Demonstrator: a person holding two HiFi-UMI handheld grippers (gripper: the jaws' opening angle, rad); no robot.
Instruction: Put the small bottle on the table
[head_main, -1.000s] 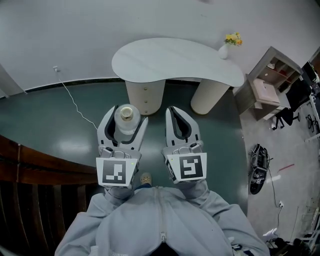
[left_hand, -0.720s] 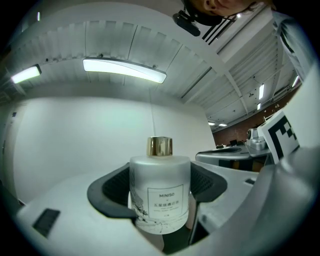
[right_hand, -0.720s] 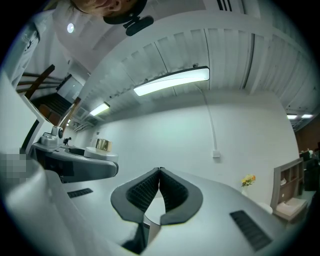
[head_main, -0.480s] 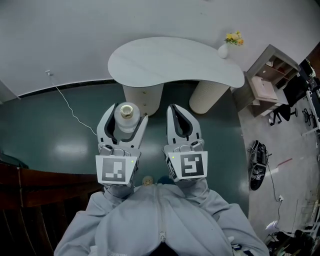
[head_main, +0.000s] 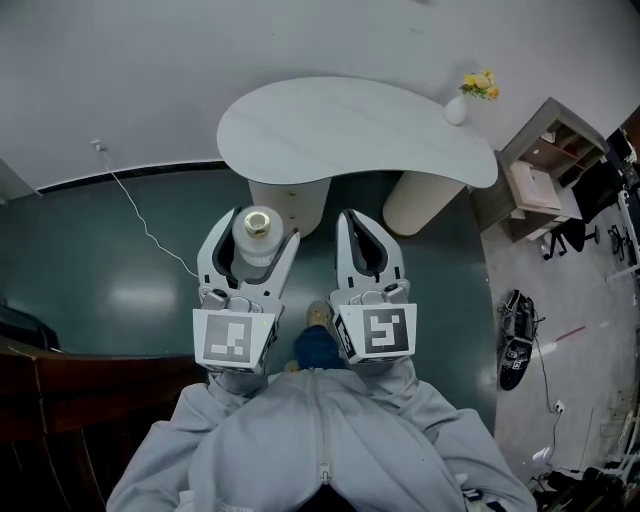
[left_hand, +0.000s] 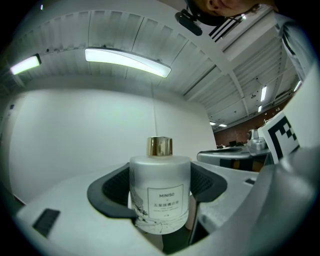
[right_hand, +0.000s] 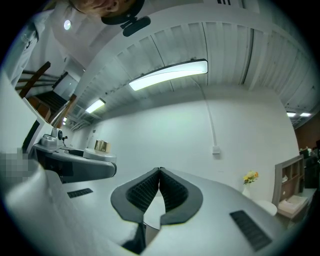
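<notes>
Left hand-held gripper (head_main: 252, 243) around small bottle (left_hand: 160, 192), above floor.

Bottle (head_main: 256, 241) in left tool (head_main: 257, 228), table (head_main: 340, 125) beyond

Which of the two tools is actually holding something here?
The left tool: its jaws are shut on the small bottle with the gold cap. The right tool has its jaws closed together with nothing between them.
</notes>
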